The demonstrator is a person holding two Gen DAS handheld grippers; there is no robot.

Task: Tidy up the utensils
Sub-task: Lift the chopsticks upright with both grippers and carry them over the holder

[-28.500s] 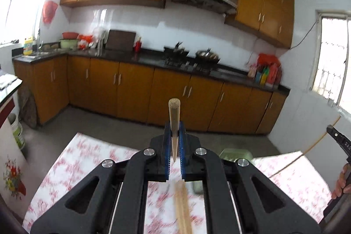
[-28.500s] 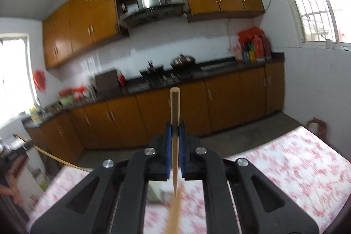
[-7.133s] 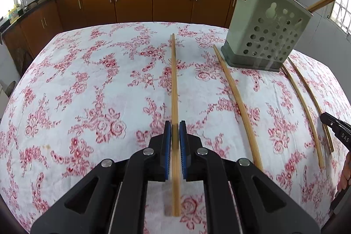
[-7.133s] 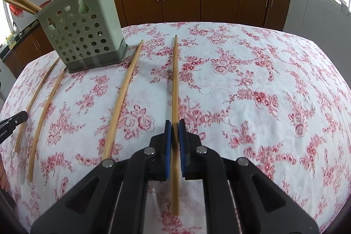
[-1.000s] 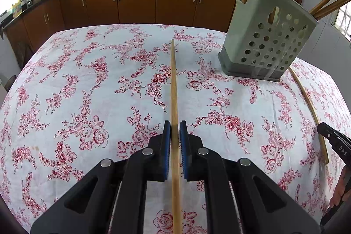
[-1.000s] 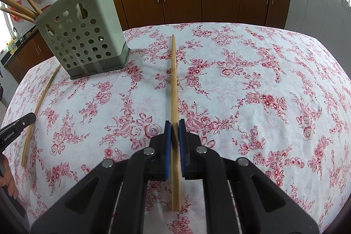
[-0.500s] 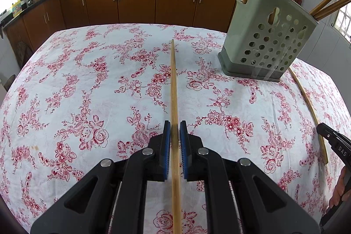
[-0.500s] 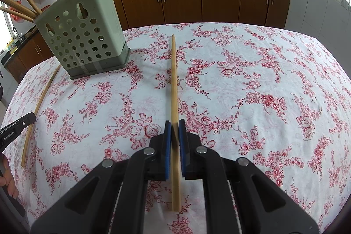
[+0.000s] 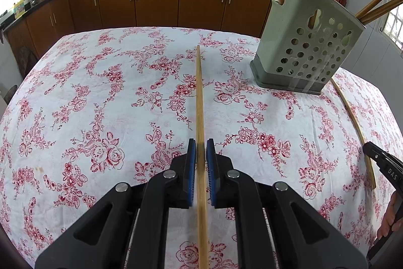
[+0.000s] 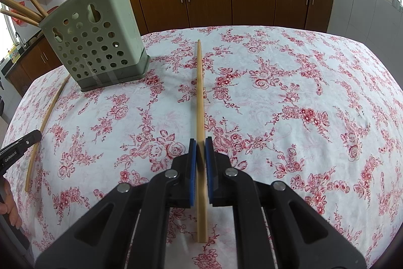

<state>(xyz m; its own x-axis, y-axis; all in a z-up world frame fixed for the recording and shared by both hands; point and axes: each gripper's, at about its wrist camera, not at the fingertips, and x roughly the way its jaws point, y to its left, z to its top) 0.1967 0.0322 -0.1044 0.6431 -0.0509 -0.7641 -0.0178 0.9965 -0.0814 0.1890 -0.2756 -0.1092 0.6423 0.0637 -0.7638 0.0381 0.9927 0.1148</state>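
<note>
**Both grippers clamped on chopsticks, pre-lift**

While each chopstick lies flat on the floral tablecloth, the left gripper is closed on the left chopstick and the right gripper on the right chopstick. Risk, as I judge it: the thin sticks pivot in the pads on lifting and miss the green holder. Each long axis runs straight away from its camera, far tip toward the cabinets.
</note>
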